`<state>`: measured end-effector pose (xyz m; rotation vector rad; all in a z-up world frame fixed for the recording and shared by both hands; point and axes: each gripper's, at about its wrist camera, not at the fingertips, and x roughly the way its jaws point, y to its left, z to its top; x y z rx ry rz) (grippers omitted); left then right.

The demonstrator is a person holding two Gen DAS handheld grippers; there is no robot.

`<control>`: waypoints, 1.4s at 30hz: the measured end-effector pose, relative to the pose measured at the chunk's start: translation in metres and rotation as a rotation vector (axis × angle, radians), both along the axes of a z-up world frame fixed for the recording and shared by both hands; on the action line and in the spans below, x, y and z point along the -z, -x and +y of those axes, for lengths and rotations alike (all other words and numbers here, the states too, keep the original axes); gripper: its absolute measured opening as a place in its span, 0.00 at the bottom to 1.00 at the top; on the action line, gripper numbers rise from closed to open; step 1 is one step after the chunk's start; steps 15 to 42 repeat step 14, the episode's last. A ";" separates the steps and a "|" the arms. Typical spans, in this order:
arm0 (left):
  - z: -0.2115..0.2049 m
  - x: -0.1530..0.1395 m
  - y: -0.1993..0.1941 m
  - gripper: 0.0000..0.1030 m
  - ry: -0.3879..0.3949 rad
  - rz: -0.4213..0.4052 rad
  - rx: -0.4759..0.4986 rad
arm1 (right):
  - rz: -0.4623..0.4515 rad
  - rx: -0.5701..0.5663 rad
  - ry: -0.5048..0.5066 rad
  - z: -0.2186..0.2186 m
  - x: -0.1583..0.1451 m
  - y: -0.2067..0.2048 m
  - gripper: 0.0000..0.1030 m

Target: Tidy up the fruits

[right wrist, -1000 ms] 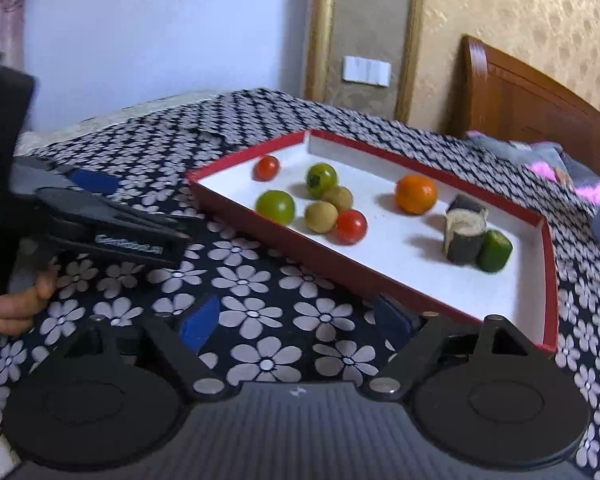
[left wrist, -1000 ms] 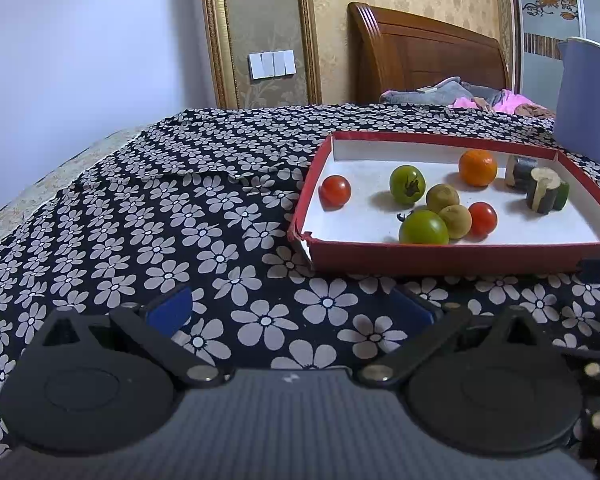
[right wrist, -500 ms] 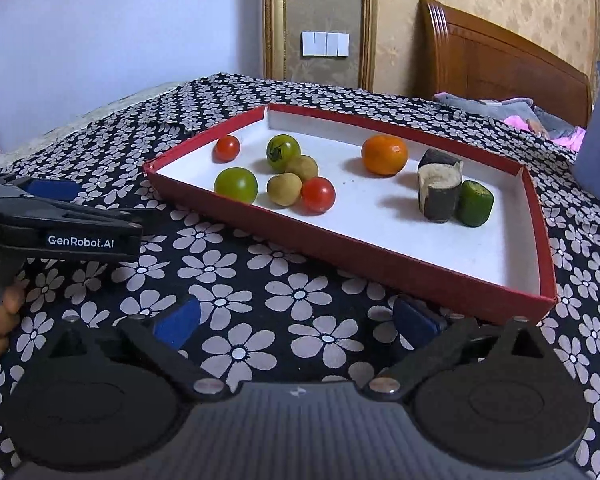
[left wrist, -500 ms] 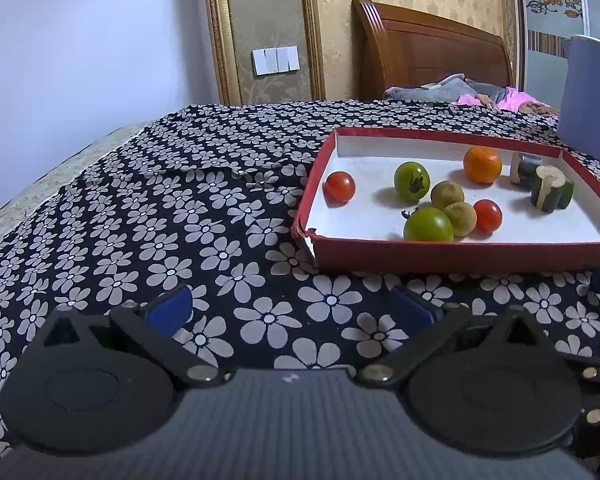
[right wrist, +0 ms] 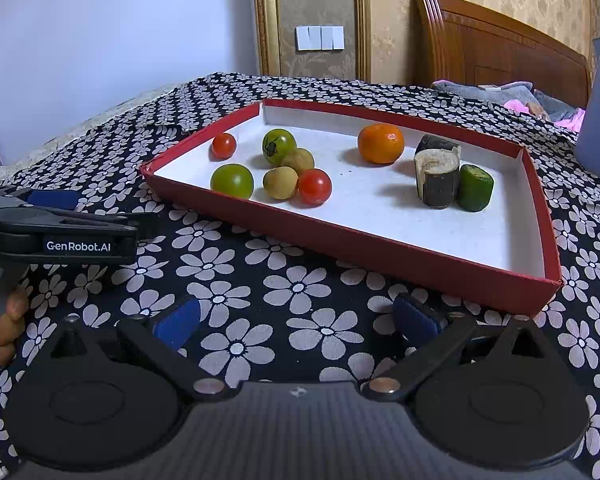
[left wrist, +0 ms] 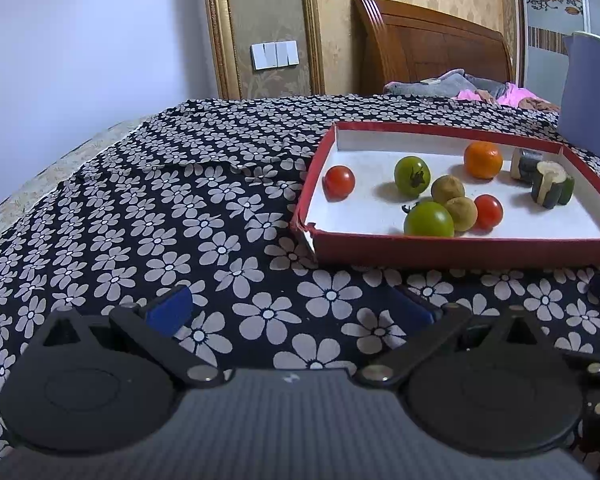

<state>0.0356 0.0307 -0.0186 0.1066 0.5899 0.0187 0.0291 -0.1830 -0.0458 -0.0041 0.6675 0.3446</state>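
While both claws hang open and empty at the frame's bottom, right claw (right wrist: pixel 296 320) and left claw (left wrist: pixel 288 306) have swung to face the red tray (right wrist: pixel 340 240) squarely; every fruit (right wrist: pixel 381 143) sits inside it at centre, so sorting stage is unclear. Floral bedspread (left wrist: pixel 140 208) beneath, wooden headboard (left wrist: pixel 428 48) upper right.

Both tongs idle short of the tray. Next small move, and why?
Probably ease the right tongs forward over the tray's near wall toward the red tomato. Both tongs are open and empty, and that tomato sits nearest, almost straight ahead.
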 end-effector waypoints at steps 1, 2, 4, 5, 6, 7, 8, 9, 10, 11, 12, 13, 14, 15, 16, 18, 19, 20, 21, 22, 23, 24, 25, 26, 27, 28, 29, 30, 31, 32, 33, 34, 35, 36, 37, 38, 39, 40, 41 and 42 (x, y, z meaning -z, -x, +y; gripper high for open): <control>0.000 0.000 0.000 1.00 -0.002 0.001 0.001 | 0.000 0.000 0.000 0.000 0.000 0.000 1.00; 0.000 0.000 0.000 1.00 -0.003 0.002 0.001 | 0.000 0.000 0.000 0.000 0.000 0.000 1.00; 0.000 0.000 -0.001 1.00 -0.001 0.002 0.003 | 0.000 0.000 0.000 0.000 0.000 0.000 1.00; 0.000 0.001 -0.001 1.00 0.000 0.003 0.004 | 0.000 0.000 0.000 0.000 0.000 0.000 1.00; 0.000 0.001 -0.001 1.00 0.000 0.003 0.004 | 0.000 0.000 0.000 0.000 0.000 0.000 1.00; 0.000 0.001 -0.001 1.00 0.002 0.002 0.006 | 0.000 0.000 0.000 0.000 0.000 0.000 1.00; 0.001 0.001 -0.001 1.00 0.004 0.000 0.008 | 0.000 0.000 0.000 0.000 0.000 0.000 1.00; 0.001 0.001 -0.001 1.00 0.007 -0.002 0.010 | 0.000 0.000 0.000 0.000 0.000 0.000 1.00; 0.002 0.001 -0.001 1.00 0.010 -0.006 0.012 | 0.000 0.000 0.000 0.000 0.000 0.000 1.00; 0.002 0.001 0.000 1.00 0.010 -0.010 0.009 | 0.000 0.000 0.000 0.000 0.000 0.000 1.00; 0.002 0.001 0.000 1.00 0.010 -0.012 0.005 | 0.000 0.000 0.000 0.000 0.000 0.000 1.00; 0.003 0.001 0.000 1.00 0.014 -0.012 0.005 | 0.000 0.000 0.000 0.000 0.000 0.000 1.00; 0.003 0.001 0.001 1.00 0.018 -0.009 0.008 | 0.000 0.000 0.000 0.000 0.000 0.000 1.00; 0.003 0.001 0.001 1.00 0.018 -0.009 0.008 | 0.000 0.000 0.000 0.000 0.000 0.000 1.00; 0.003 0.001 0.001 1.00 0.018 -0.009 0.008 | 0.000 0.000 0.000 0.000 0.000 0.000 1.00; 0.003 0.001 0.001 1.00 0.018 -0.009 0.008 | 0.000 0.000 0.000 0.000 0.000 0.000 1.00; 0.003 0.001 0.001 1.00 0.018 -0.009 0.008 | 0.000 0.000 0.000 0.000 0.000 0.000 1.00; 0.003 0.001 0.001 1.00 0.018 -0.009 0.008 | 0.000 0.000 0.000 0.000 0.000 0.000 1.00; 0.003 0.001 0.001 1.00 0.018 -0.009 0.008 | 0.000 0.000 0.000 0.000 0.000 0.000 1.00; 0.003 0.001 0.001 1.00 0.018 -0.009 0.008 | 0.000 0.000 0.000 0.000 0.000 0.000 1.00; 0.003 0.001 0.001 1.00 0.018 -0.009 0.008 | 0.000 0.000 0.000 0.000 0.000 0.000 1.00; 0.003 0.001 0.001 1.00 0.018 -0.009 0.008 | 0.000 0.000 0.000 0.000 0.000 0.000 1.00; 0.003 0.001 0.001 1.00 0.018 -0.009 0.008 | 0.000 0.000 0.000 0.000 0.000 0.000 1.00; 0.003 0.001 0.001 1.00 0.018 -0.009 0.008 | 0.000 0.000 0.000 0.000 0.000 0.000 1.00; 0.003 0.001 0.001 1.00 0.018 -0.009 0.008 | 0.000 0.000 0.000 0.000 0.000 0.000 1.00; 0.003 0.001 0.001 1.00 0.018 -0.009 0.008 | 0.000 0.000 0.000 0.000 0.000 0.000 1.00; 0.003 0.001 0.001 1.00 0.018 -0.009 0.008 | 0.000 0.000 0.000 0.000 0.000 0.000 1.00; 0.003 0.001 0.001 1.00 0.018 -0.009 0.008 | 0.000 0.000 0.000 0.000 0.000 0.000 1.00; 0.003 0.001 0.001 1.00 0.018 -0.009 0.008 | 0.000 0.000 0.000 0.000 0.000 0.000 1.00; 0.003 0.001 0.001 1.00 0.018 -0.009 0.008 | 0.000 0.000 0.000 0.000 0.000 0.000 1.00; 0.003 0.001 0.001 1.00 0.018 -0.009 0.008 | 0.000 0.000 0.000 0.000 0.000 0.000 1.00; 0.003 0.001 0.001 1.00 0.018 -0.009 0.008 | 0.000 0.000 0.000 0.000 0.000 0.000 1.00; 0.003 0.001 0.001 1.00 0.018 -0.009 0.008 | 0.000 0.000 0.000 0.000 0.000 0.000 1.00; 0.003 0.001 0.001 1.00 0.018 -0.009 0.008 | 0.000 0.000 0.000 0.000 0.000 0.000 1.00; 0.003 0.001 0.001 1.00 0.018 -0.009 0.008 | 0.000 0.000 0.000 0.000 0.000 0.000 1.00; 0.003 0.001 0.001 1.00 0.018 -0.009 0.008 | 0.000 0.000 0.000 0.000 0.000 0.000 1.00; 0.003 0.001 0.001 1.00 0.018 -0.009 0.008 | 0.000 0.000 0.000 0.000 0.000 0.000 1.00; 0.003 0.001 0.001 1.00 0.018 -0.009 0.008 | 0.000 0.000 0.000 0.000 0.000 0.000 1.00; 0.003 0.001 0.001 1.00 0.018 -0.009 0.008 | 0.000 0.000 0.000 0.000 0.000 0.000 1.00; 0.003 0.001 0.001 1.00 0.018 -0.009 0.008 | 0.000 0.000 0.000 0.000 0.000 0.000 1.00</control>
